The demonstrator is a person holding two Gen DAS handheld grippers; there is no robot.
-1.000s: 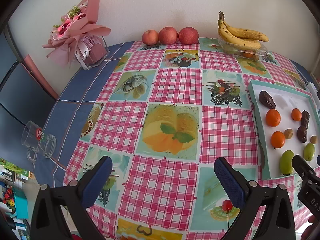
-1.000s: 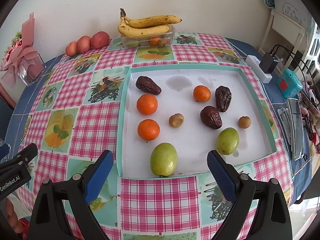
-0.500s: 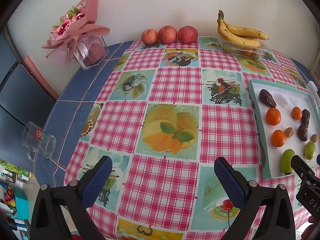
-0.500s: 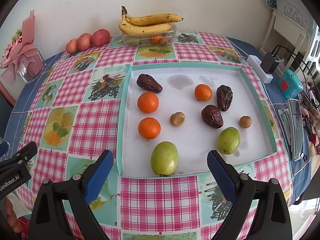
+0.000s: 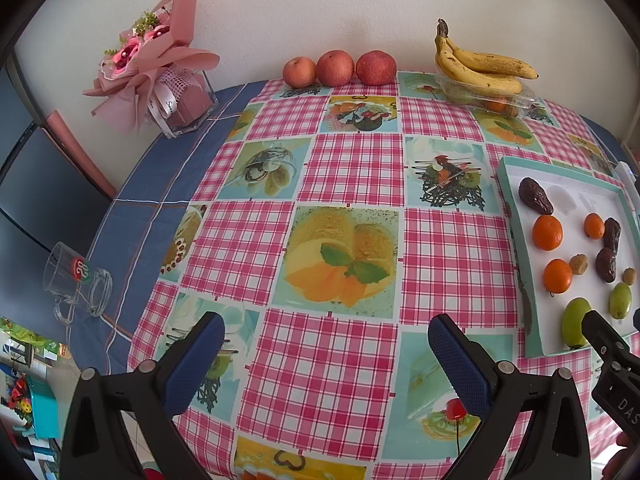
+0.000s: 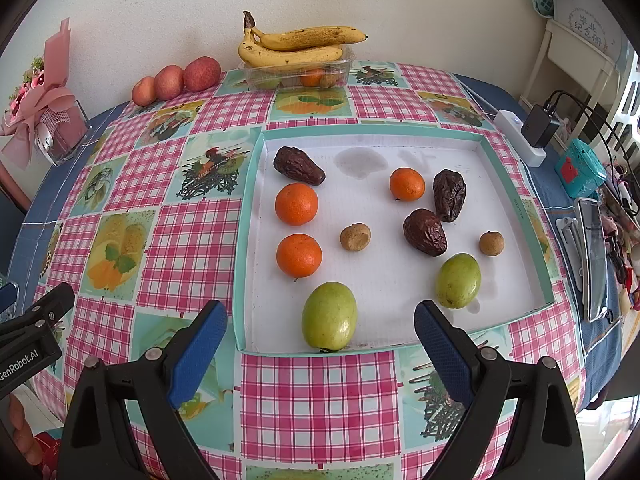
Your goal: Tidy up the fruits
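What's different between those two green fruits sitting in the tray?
The near green fruit looks bigger and more egg-shaped; the far green fruit looks smaller and rounder. The near one lies by the tray's front rim, between the right gripper's open fingers; the far one sits further right, beside a dark date. Both are smooth, yellow-green and untouched.

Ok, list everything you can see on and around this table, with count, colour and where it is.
Tray: one, white, teal rim, right side of table.
Oranges: three, in tray.
Dates: three, dark brown, in tray.
Green fruits: two, tray's near edge.
Small brown fruits: two, in tray.
Bananas: one bunch, yellow, on a clear container by the wall.
Apples: three, red, by the wall.
Bouquet: one, pink, far left.
Glass mug: one, clear, left edge.
Phone: one, right edge.
Left gripper: open, empty.
Right gripper: open, empty.
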